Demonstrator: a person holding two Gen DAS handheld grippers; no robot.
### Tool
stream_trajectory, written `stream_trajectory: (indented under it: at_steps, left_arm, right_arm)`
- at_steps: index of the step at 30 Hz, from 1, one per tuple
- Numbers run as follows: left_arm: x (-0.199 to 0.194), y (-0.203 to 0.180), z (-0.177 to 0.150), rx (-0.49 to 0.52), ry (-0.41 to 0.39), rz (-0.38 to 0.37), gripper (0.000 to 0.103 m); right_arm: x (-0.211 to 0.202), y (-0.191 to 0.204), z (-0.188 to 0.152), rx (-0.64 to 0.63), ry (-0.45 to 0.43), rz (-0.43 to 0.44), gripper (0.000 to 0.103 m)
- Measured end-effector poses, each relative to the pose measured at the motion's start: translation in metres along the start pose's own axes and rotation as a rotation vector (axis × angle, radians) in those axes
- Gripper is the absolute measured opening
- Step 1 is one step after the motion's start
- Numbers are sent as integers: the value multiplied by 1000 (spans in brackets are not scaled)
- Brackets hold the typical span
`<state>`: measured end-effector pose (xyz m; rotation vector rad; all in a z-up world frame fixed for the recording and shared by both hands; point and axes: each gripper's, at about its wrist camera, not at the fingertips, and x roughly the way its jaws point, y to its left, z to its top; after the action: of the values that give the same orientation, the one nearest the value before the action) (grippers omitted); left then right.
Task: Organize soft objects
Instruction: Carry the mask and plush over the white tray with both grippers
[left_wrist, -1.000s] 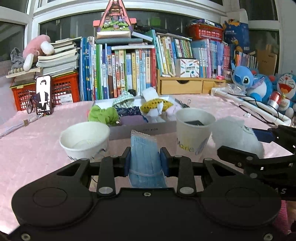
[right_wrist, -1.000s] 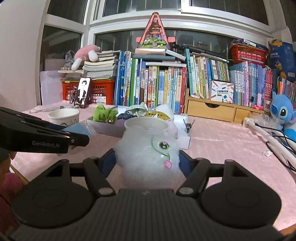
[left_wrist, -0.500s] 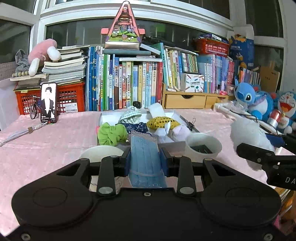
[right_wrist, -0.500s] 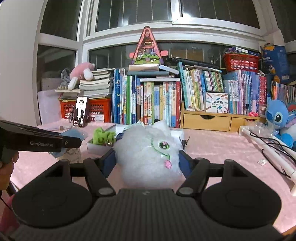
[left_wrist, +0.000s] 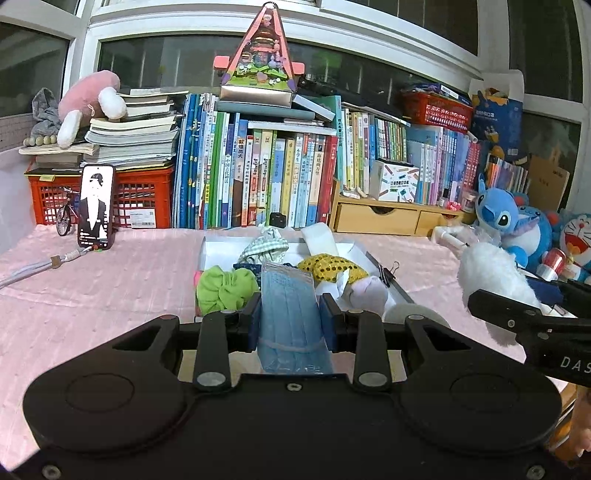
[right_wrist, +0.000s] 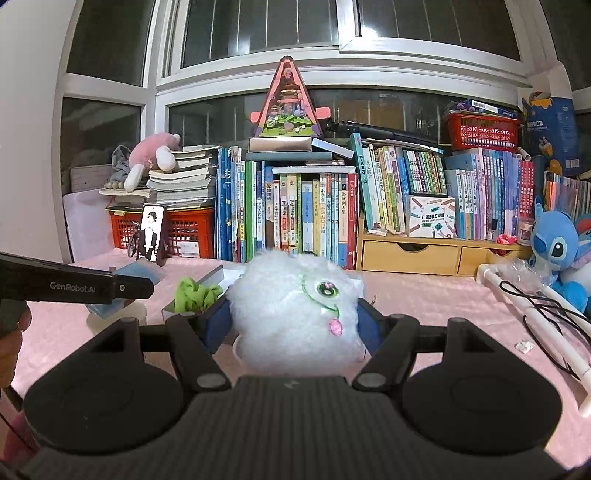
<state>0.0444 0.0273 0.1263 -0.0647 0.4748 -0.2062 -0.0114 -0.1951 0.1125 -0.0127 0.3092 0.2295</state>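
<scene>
My left gripper (left_wrist: 290, 317) is shut on a pack of blue face masks (left_wrist: 288, 299) and holds it up above the table. My right gripper (right_wrist: 293, 317) is shut on a fluffy white plush (right_wrist: 295, 310) with an embroidered flower; the plush also shows in the left wrist view (left_wrist: 491, 277). Beyond the masks lies a shallow white box (left_wrist: 354, 247) with a green scrunchie (left_wrist: 221, 288), a yellow sequined piece (left_wrist: 332, 267), a checked cloth (left_wrist: 266, 245) and a pale plush (left_wrist: 365, 291). The left gripper shows in the right wrist view (right_wrist: 122, 286).
A paper cup's rim (left_wrist: 417, 315) peeks out just behind my left gripper. A phone (left_wrist: 95, 206), a red crate (left_wrist: 147, 203), a row of books (left_wrist: 266, 177), a wooden drawer unit (left_wrist: 384, 218) and blue plush toys (left_wrist: 498, 221) line the back. White tubing with a cable (right_wrist: 535, 306) lies at the right.
Both grippers have risen with their loads. The two paper cups have dropped down out of sight behind the left gripper, and the box now shows from higher up.
</scene>
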Motion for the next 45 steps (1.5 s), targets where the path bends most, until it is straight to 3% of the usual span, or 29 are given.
stream_trajectory:
  at_steps: [23,29,45]
  left_arm:
    - [66,11,76,-51,51,-23,30]
    - [95,19,91,-86,98,-19,30]
    - [167,35,101,-107,210,89,30]
  right_arm:
    - [72,-21,56,93,73,47,72]
    - [93,-23,72,104,95,58,72]
    - [163,-25,78,126,236,53,72]
